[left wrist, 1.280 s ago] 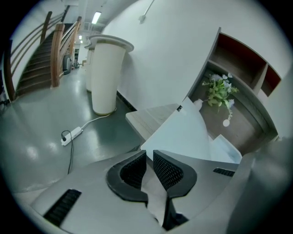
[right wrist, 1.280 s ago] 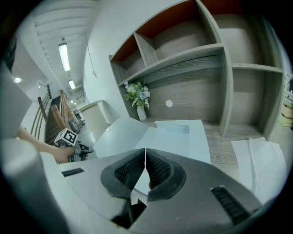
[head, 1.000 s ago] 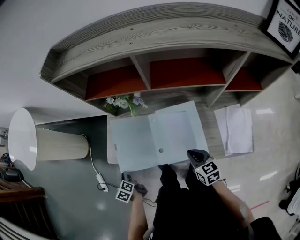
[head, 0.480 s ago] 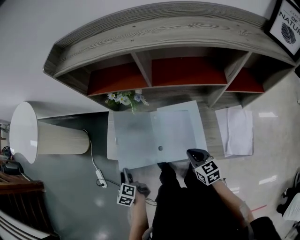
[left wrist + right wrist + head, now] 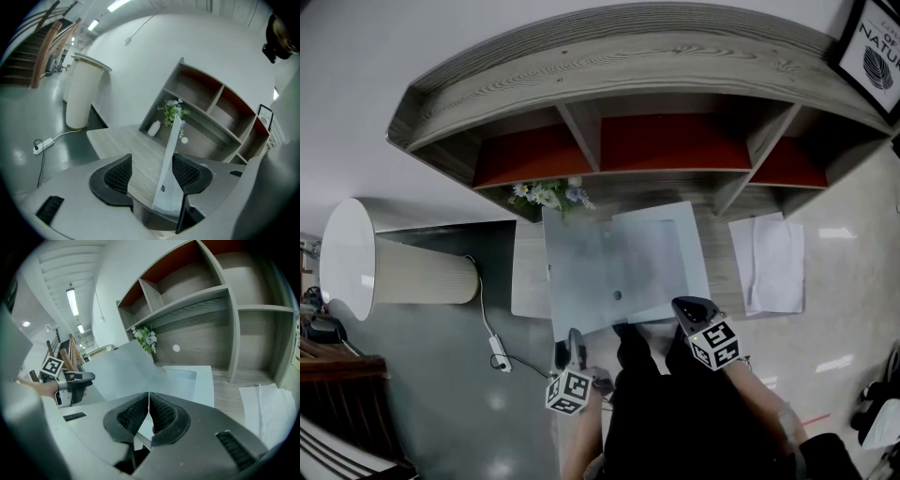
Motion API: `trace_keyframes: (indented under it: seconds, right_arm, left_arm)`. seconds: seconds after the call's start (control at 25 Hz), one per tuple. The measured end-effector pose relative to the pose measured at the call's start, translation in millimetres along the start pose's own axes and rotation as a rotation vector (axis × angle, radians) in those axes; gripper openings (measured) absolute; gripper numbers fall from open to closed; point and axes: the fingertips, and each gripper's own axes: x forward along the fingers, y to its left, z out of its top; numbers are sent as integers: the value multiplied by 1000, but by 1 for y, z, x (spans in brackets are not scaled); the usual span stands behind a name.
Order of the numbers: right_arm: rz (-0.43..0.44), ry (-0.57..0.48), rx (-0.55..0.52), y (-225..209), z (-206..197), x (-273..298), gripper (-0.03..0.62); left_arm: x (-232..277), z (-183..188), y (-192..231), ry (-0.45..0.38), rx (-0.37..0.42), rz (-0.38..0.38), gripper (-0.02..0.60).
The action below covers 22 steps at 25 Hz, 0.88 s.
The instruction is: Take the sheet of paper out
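Observation:
A translucent pale-blue folder (image 5: 661,258) lies on the wooden desk (image 5: 727,272) below the shelf. Its cover flap (image 5: 581,272) is raised and stands edge-on in the left gripper view (image 5: 169,154). My left gripper (image 5: 573,349) has just been opening its jaws. The flap's edge runs between them, close to the right pad (image 5: 186,171), and is not pinched. My right gripper (image 5: 684,309) is shut on the folder's near edge, a thin sheet line showing between its pads (image 5: 148,411). The left gripper (image 5: 82,379) hangs left of the flap (image 5: 119,371).
A loose stack of white paper (image 5: 769,258) lies at the desk's right. A small flower pot (image 5: 546,197) stands behind the folder. A white floor lamp (image 5: 389,277) and its cable switch (image 5: 499,361) are at the left. Shelf cubbies (image 5: 670,141) line the back.
The left gripper opened, rose and moved right, towards the person. The cover flap, spread flat to the left before, has swung up and rightward. The right gripper stayed put.

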Motion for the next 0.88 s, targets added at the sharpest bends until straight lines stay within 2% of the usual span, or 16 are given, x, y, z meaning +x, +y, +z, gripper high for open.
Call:
trace_keyframes:
  seconds: [0.36, 0.68, 0.88]
  right_arm:
    - [6, -5, 0, -8, -2, -6, 14]
    - [15, -11, -4, -14, -3, -14, 14]
    - [18, -21, -1, -17, -3, -23, 14]
  left_arm:
    - [-3, -21, -37, 49, 72, -71, 281]
    - [-24, -40, -43, 100, 39, -66, 282]
    - [-39, -57, -59, 151, 52, -111, 242]
